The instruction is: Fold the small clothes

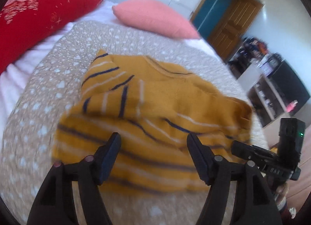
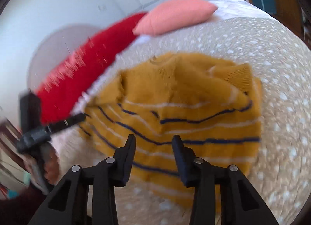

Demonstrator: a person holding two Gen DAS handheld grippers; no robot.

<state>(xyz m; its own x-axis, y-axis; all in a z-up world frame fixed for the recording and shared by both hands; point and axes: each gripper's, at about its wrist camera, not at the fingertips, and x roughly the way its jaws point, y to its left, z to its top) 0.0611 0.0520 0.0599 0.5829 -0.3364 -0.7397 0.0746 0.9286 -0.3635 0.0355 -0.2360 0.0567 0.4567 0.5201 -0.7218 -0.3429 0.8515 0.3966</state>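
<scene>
- Mustard-yellow small sweater (image 1: 155, 112) with navy and white stripes, lying crumpled and partly folded on the bed, roughly mid-blanket.
- Left sleeve folded in across the chest, stripes running at an angle over the body's stripes, in the left wrist view.
- Right sleeve folded inward too, ribbed cuff (image 2: 238, 77) resting on top of the body near the far right corner in the right wrist view.
- Neckline (image 1: 165, 67) pointing away toward the pillows; striped hem lying nearest both cameras.
- Left tool (image 1: 153, 141) hovering just over the hem, fingers spread wide, nothing between them.
- Right tool (image 2: 153, 141) likewise above the hem edge, fingers apart, gripping nothing.
- Right tool also seen from the left camera at the sweater's right edge, a green light glowing on its body; whether touching the fabric, cannot tell.
- Left tool seen from the right camera, tip close against the sweater's left edge, blurred.
- Underneath: beige blanket (image 1: 38, 108) dotted with white hearts and specks, spread over a white sheet (image 1: 11, 77).
- Beyond the sweater: pink pillow (image 1: 155, 17) and red pillow (image 1: 38, 15) with pale embroidery, side by side at the bed's head.
- Farther out: white wall panels, wooden door (image 1: 231, 23) with a teal panel, cluttered shelf unit (image 1: 272, 85) off to the right.
- Heavy motion blur in both views, worst in the right wrist one.
</scene>
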